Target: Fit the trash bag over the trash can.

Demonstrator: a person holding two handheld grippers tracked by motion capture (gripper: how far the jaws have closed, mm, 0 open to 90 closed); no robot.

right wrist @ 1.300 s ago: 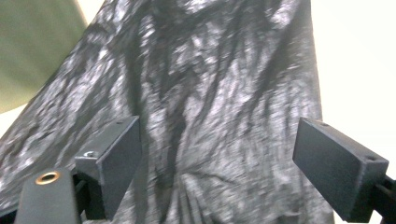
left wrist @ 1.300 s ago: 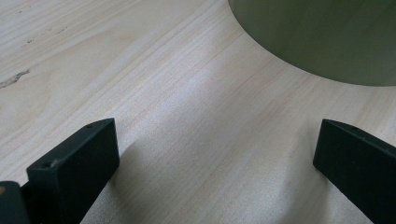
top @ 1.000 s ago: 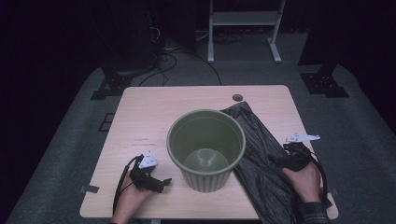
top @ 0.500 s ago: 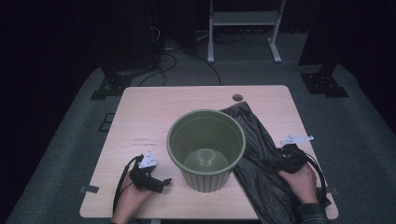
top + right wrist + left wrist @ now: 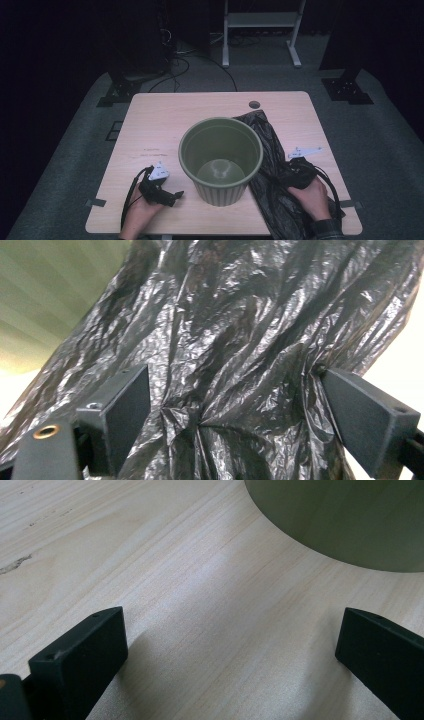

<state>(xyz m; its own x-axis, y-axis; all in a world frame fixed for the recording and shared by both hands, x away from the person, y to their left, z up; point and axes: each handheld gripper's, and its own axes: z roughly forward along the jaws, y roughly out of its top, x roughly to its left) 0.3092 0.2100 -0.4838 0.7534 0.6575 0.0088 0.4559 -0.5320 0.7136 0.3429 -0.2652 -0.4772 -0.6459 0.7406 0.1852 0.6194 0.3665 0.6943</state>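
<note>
The black plastic bag [image 5: 272, 165] lies crumpled on the tabletop [image 5: 165, 125], touching the green bin [image 5: 221, 159] — thin, slippery, near weightless. The right claw [image 5: 235, 415] gapes over a bunched fold, the best hold; the left claw [image 5: 230, 645] rests released.

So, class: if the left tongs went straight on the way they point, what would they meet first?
Probably the ribbed green plastic bin; bare wooden table lies before the open left tongs.
</note>
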